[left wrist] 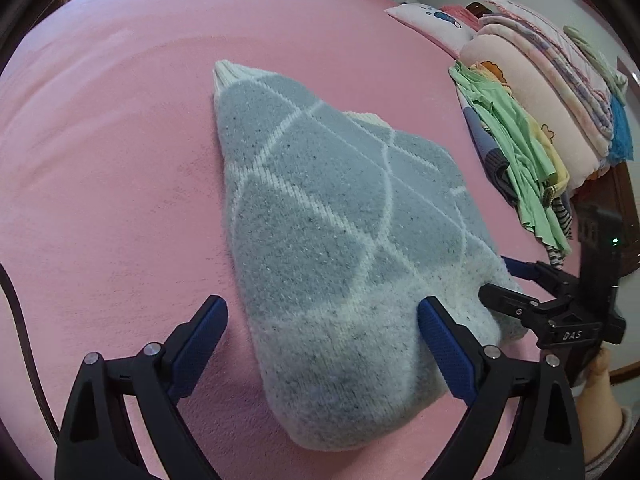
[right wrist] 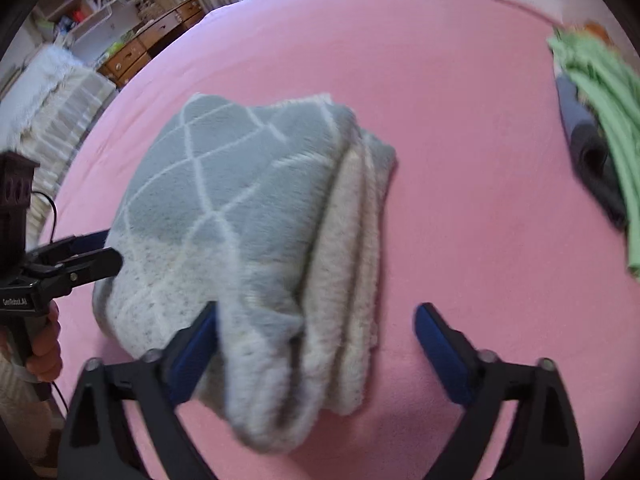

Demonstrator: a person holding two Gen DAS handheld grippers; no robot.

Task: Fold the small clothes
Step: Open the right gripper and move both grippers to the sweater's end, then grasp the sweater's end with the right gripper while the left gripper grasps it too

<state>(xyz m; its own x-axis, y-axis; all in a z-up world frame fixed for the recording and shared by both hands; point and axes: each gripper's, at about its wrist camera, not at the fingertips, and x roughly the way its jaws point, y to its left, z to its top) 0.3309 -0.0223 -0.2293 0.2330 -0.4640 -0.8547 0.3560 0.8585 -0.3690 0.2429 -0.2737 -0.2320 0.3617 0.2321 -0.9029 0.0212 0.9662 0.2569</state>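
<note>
Left wrist view: left hand-held gripper [left wrist: 322, 322] spread wide, one folded knit sweater [left wrist: 340, 216] between its fingers on the pink bed [left wrist: 120, 120], nothing gripped.
Right wrist view: right hand-held gripper [right wrist: 316, 330] spread wide, released; sweater's folded edge lies between its fingers.
Count: one sweater, two hand-held grippers.

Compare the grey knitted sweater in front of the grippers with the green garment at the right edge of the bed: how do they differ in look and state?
The grey sweater is thick fuzzy knit with a white diamond pattern; the green garment is thin, plain and smooth. The sweater lies folded into a compact bundle alone on the pink sheet; the green garment lies crumpled and draped over other clothes beside a stack of folded blankets. Both rest on the same bed, gripped by nothing.
</note>
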